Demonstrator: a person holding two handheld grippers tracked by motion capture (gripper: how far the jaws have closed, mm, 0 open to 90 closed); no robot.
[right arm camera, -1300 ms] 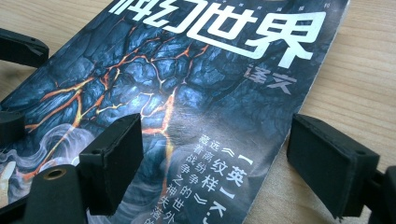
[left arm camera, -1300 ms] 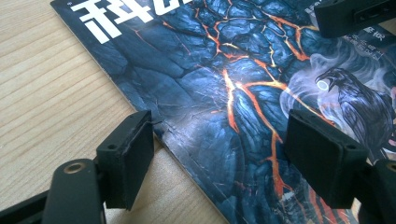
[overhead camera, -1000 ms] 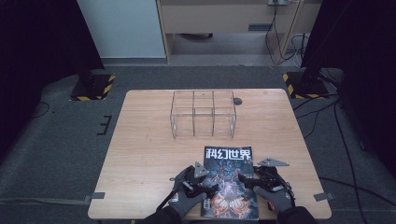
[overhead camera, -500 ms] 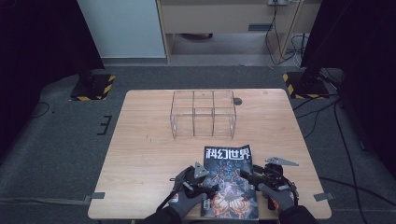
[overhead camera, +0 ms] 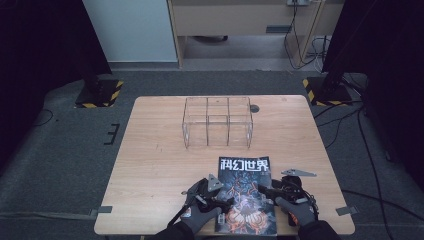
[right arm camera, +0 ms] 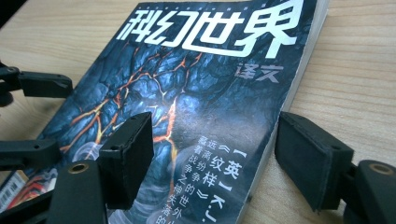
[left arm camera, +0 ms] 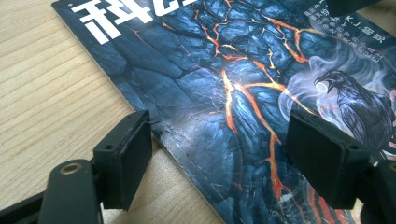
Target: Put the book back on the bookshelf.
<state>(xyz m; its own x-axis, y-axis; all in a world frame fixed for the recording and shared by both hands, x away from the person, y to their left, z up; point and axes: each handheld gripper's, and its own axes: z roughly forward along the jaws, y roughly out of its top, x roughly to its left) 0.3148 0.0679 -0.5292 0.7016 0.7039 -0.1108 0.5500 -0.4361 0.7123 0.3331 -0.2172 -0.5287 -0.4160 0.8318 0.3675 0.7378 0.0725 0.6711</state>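
A magazine (overhead camera: 245, 192) with a dark lava-pattern cover and white title lies flat near the table's front edge. My left gripper (overhead camera: 225, 202) is at its left edge. In the left gripper view the left gripper (left arm camera: 229, 163) is open, one jaw over the bare wood, the other over the cover (left arm camera: 224, 70). My right gripper (overhead camera: 265, 191) is at the right edge. In the right gripper view the right gripper (right arm camera: 215, 163) is open and straddles that edge of the magazine (right arm camera: 196, 84). Its jaws have just been closing a little, and the pads do not press on the magazine.
A clear acrylic rack (overhead camera: 217, 122) with several compartments stands at the back middle of the wooden table (overhead camera: 160, 170). A small dark round mark (overhead camera: 254, 108) is beside it. The table's front edge runs just below both gloved hands.
The right gripper's jaws have narrowed slightly over the magazine's right edge. Both hands and the magazine stay where they were.
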